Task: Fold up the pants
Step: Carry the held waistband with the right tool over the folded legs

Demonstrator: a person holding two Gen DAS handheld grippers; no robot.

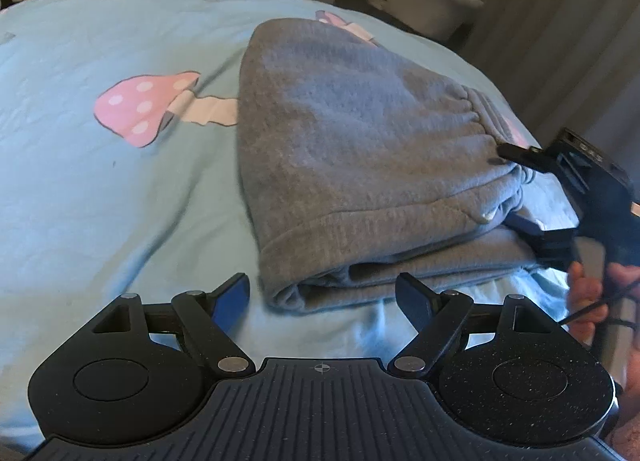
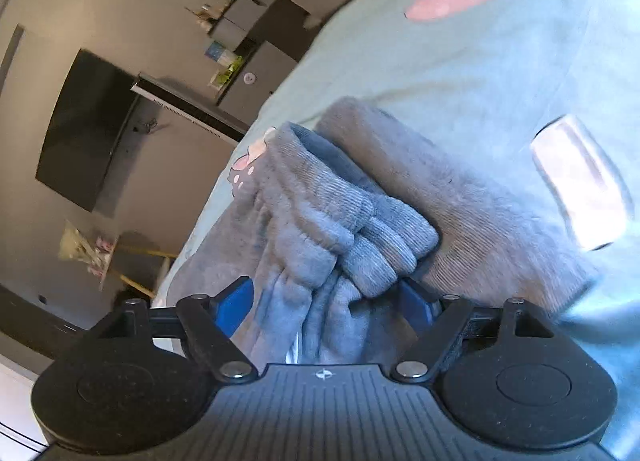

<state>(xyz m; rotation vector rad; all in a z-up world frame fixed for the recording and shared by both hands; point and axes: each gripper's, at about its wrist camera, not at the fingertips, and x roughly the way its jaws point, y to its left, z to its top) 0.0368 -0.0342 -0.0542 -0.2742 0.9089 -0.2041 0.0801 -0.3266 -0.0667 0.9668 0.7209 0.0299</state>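
- Left wrist view: the grey pants (image 1: 360, 165) are seen folded into a thick bundle of several layers on the light blue bed cover (image 1: 100, 201), toward its right edge, beside a pink mushroom print (image 1: 138, 107). The folding is judged to be nearly finished; perhaps only smoothing is left.
- The left gripper (image 1: 322, 295) is held just before the near folded edge, tilted downward, its jaws wide apart and nothing held between them.
- The right gripper (image 1: 520, 197) is seen at the bundle's right side, a hand (image 1: 588, 301) under it.
- Right wrist view: the right gripper (image 2: 330, 303) is rolled sideways, jaws spread wide. The ribbed cuffs (image 2: 360, 237) are lying between the blue pads (image 2: 236, 303), but are not pressed.
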